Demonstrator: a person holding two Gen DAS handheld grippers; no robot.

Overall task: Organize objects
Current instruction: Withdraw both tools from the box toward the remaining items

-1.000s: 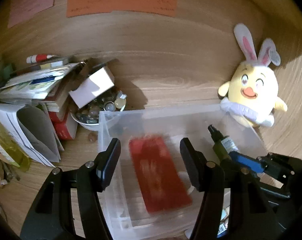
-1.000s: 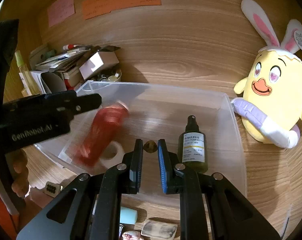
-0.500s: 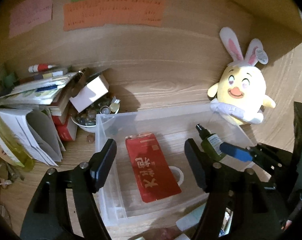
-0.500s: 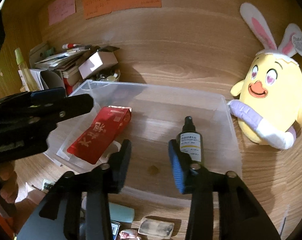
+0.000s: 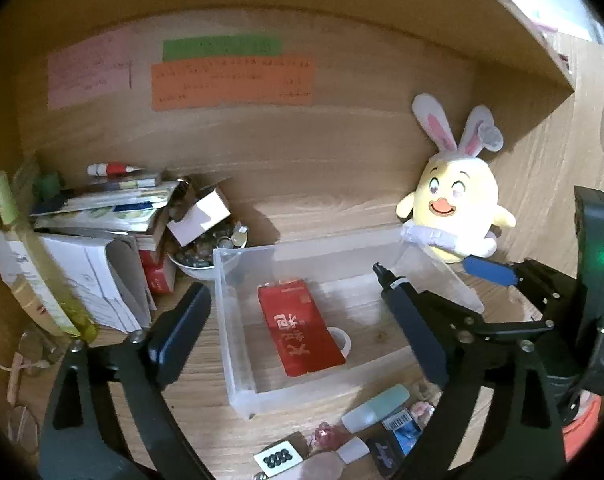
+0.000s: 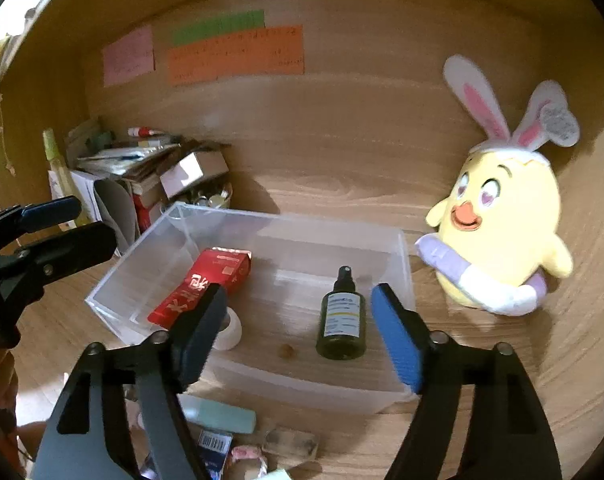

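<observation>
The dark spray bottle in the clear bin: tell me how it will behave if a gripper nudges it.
The spray bottle stands upright, tall on a narrow base, so a high push would probably tip it. Being round, it may then roll across the clear bin. Its glossy side looks slippery.

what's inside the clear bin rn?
Clear bin holds a red packet, a dark spray bottle, a small brown bit and a tape roll, partly covered by the packet.
</observation>
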